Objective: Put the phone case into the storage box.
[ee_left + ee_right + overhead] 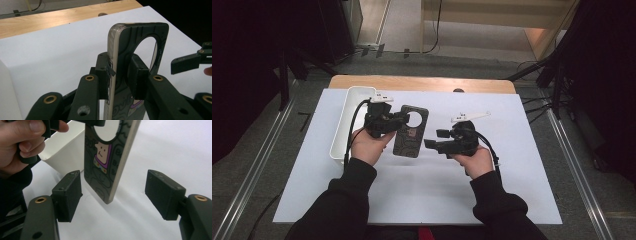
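Observation:
A dark phone case (412, 132) with a round camera cutout and a cartoon print is held off the white sheet. My left gripper (402, 122) is shut on its upper part, beside the cutout; in the left gripper view the pads of that gripper (122, 75) press on both faces of the case (140, 32). My right gripper (433, 139) sits to the right of the case, pointing left at its lower end. In the right gripper view the case's bottom corner (107, 167) hangs between the wide-apart jaws of the right gripper (113, 195), touching neither pad.
A white rectangular bin (347, 120) stands at the left edge of the white sheet (437, 185), just behind the left hand (22, 142). The wooden table edge (422, 82) runs along the far side. Dark stands flank the table on both sides.

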`<state>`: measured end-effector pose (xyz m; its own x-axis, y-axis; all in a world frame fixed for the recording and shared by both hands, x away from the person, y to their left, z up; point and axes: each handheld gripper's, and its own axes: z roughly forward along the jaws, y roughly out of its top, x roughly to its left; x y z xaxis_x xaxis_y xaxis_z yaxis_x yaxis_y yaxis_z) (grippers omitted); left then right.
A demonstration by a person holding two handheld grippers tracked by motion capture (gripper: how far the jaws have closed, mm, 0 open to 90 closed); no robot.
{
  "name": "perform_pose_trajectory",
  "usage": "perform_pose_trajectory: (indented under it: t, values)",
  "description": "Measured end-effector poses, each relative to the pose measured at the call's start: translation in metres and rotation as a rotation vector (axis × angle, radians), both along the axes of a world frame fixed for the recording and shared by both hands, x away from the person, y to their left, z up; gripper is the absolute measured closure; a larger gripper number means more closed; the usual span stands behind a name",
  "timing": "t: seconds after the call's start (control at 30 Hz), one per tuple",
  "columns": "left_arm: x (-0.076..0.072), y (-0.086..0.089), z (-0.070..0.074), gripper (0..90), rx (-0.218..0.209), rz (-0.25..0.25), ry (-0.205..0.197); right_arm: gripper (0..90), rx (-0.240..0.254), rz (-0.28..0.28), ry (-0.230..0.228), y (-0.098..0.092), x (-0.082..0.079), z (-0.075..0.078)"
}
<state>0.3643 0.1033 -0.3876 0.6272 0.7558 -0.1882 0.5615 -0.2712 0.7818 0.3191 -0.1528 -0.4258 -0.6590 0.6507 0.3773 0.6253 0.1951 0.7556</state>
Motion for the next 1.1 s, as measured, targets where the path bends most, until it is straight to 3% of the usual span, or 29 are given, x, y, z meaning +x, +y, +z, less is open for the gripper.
perform_pose_trajectory:
  t: [0.4, 1.1]
  values:
    - [0.0, 0.003, 0.003, 72.4, -0.026, -0.01, 0.004, 26.8, -0.017, 0.014, -0.025, -0.019, -0.005, -0.003]
    - [0.0, 0.008, 0.007, 72.3, -0.046, -0.016, -0.001, 26.4, -0.053, 0.063, 0.011, -0.042, -0.029, -0.023]
